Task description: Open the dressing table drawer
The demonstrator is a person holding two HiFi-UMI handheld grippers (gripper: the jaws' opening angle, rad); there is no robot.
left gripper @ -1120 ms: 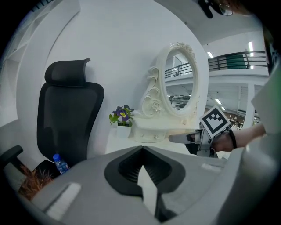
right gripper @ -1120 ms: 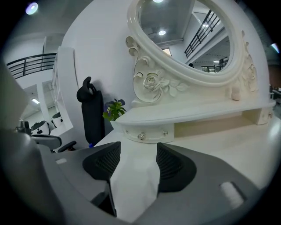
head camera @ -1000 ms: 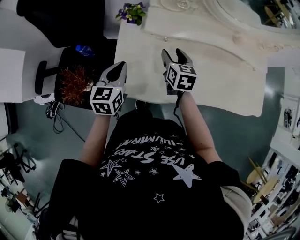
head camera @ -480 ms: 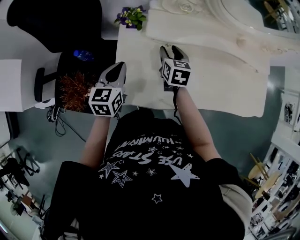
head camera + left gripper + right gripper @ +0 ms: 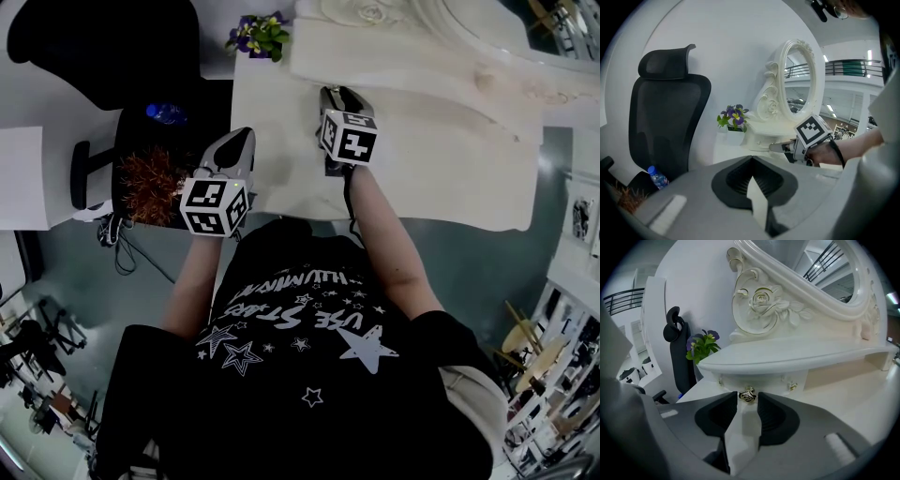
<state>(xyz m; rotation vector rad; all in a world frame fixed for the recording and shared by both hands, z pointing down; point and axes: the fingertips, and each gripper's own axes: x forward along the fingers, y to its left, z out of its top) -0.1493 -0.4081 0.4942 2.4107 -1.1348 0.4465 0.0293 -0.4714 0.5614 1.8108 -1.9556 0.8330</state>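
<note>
The white dressing table carries a small drawer under its mirror shelf. In the right gripper view the drawer's gold rose knob sits between the jaw tips, and my right gripper is shut on it. The head view has that right gripper reaching over the tabletop toward the mirror base. My left gripper hangs at the table's left front corner, away from the drawer. It is shut and holds nothing. It looks across at the right gripper.
A pot of purple flowers stands at the table's back left corner. A black office chair with a water bottle on its seat is left of the table. A second gold knob lies right of the held one.
The right gripper has moved forward over the tabletop to the drawer, and its jaws have narrowed from wide open onto the knob. The left gripper has barely moved.
</note>
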